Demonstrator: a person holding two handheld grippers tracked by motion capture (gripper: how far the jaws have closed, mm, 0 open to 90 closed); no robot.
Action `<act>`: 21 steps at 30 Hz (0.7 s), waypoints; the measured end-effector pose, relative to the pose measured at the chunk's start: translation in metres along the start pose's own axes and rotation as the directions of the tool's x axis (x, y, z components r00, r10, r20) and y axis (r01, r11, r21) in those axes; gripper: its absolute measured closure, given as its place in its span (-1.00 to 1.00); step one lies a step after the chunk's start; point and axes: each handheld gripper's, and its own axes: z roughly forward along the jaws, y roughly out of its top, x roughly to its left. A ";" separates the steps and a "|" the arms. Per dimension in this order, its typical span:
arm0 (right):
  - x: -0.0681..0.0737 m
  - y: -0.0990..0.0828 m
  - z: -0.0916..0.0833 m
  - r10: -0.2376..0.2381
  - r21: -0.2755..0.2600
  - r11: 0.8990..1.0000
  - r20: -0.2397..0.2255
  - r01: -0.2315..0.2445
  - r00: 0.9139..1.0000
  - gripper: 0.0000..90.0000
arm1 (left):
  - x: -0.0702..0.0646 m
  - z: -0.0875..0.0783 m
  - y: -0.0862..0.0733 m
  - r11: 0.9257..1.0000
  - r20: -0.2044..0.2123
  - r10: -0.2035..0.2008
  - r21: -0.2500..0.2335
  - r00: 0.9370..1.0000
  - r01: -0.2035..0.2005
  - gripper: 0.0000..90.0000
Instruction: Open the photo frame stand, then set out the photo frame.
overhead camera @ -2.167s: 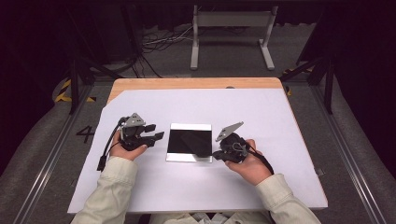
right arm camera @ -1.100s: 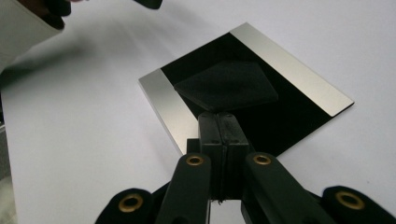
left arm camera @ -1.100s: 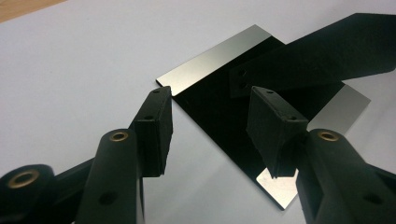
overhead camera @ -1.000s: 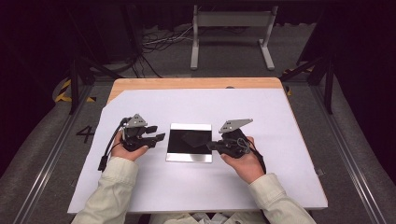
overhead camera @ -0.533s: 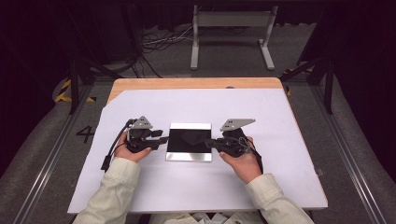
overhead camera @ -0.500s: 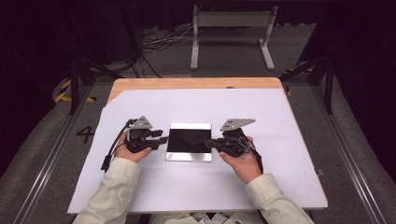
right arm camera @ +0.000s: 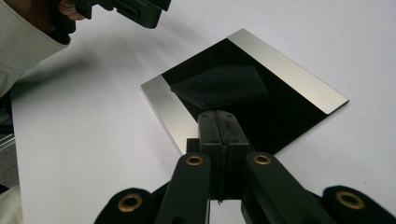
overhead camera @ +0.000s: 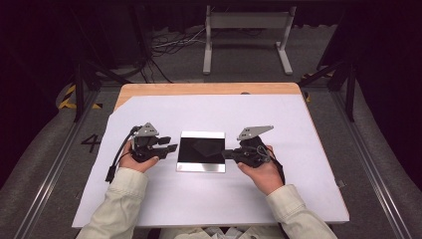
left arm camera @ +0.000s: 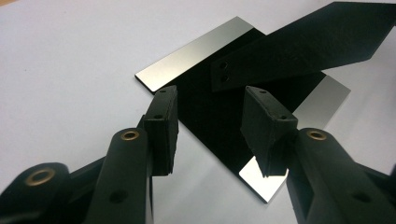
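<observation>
The mirror plate (overhead camera: 201, 151) lies flat mid-table on the white sheet (overhead camera: 209, 199). Both grippers have closed in on it since two seconds back. Left gripper (overhead camera: 169, 144), at its 9 o'clock, stands spread, having just narrowed then reopened slightly; right gripper (overhead camera: 225, 154), at 3 o'clock, is pressed together at the edge – likely a slide or lift next

A white sheet (overhead camera: 209, 194) covers the wooden table (overhead camera: 199, 88); a metal stand (overhead camera: 246, 22) and cables (overhead camera: 174, 42) lie beyond.
</observation>
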 end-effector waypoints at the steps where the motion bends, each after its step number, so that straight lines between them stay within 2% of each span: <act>1: -0.001 0.000 -0.002 0.005 -0.002 1.000 0.002 -0.005 1.000 1.00 | 0.000 0.000 0.000 1.000 -0.004 0.002 -0.001 1.000 -0.002 0.25; 6: -0.006 0.002 -0.007 0.027 -0.014 1.000 0.002 -0.027 1.000 0.98 | 0.000 0.000 0.000 1.000 -0.002 0.002 0.007 1.000 -0.002 0.24; 12: -0.008 0.004 -0.008 0.040 -0.019 0.999 0.021 -0.039 0.999 0.84 | 0.000 0.000 0.000 1.000 -0.004 0.001 0.006 1.000 -0.001 0.23; 15: -0.011 0.007 -0.008 0.057 0.005 0.998 0.013 -0.057 0.998 0.74 | 0.002 -0.001 -0.001 1.000 -0.010 -0.001 0.004 1.000 0.001 0.23; 21: -0.017 0.011 -0.004 0.066 0.042 0.997 0.012 -0.067 0.998 0.65 | 0.003 -0.001 -0.002 1.000 -0.008 -0.015 0.008 1.000 0.015 0.22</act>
